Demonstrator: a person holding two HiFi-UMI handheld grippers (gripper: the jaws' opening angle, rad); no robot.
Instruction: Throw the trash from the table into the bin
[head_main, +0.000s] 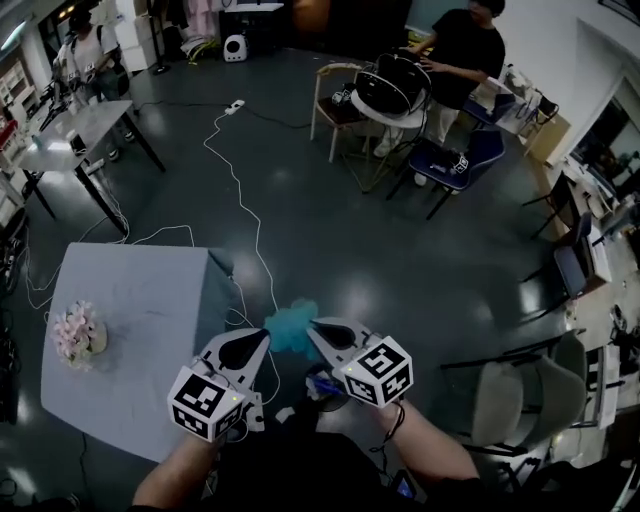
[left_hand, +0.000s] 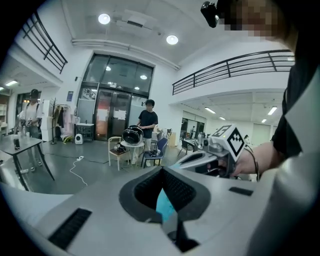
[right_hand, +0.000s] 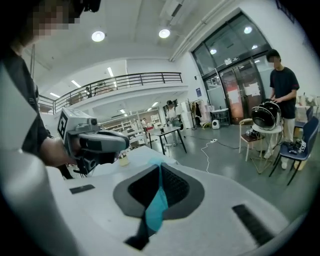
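Observation:
A crumpled teal sheet (head_main: 292, 326), thin like a bag or film, hangs over the dark floor just off the right edge of the grey table (head_main: 140, 300). My left gripper (head_main: 266, 338) pinches it from the left and my right gripper (head_main: 311, 326) from the right, with the tips close together. In the left gripper view a teal strip (left_hand: 164, 205) is clamped between the shut jaws of the left gripper (left_hand: 162, 172). A similar strip (right_hand: 157, 207) shows clamped in the right gripper (right_hand: 160, 167). I cannot see a bin for certain.
A pink flower-like bundle (head_main: 78, 333) lies on the table's left part. Something small and blue (head_main: 325, 384) sits on the floor under my right gripper. A white cable (head_main: 240, 190) snakes across the floor. A grey chair (head_main: 520, 395) stands at the right. One person (head_main: 465, 55) stands by chairs far ahead and another (head_main: 85, 50) at the far left.

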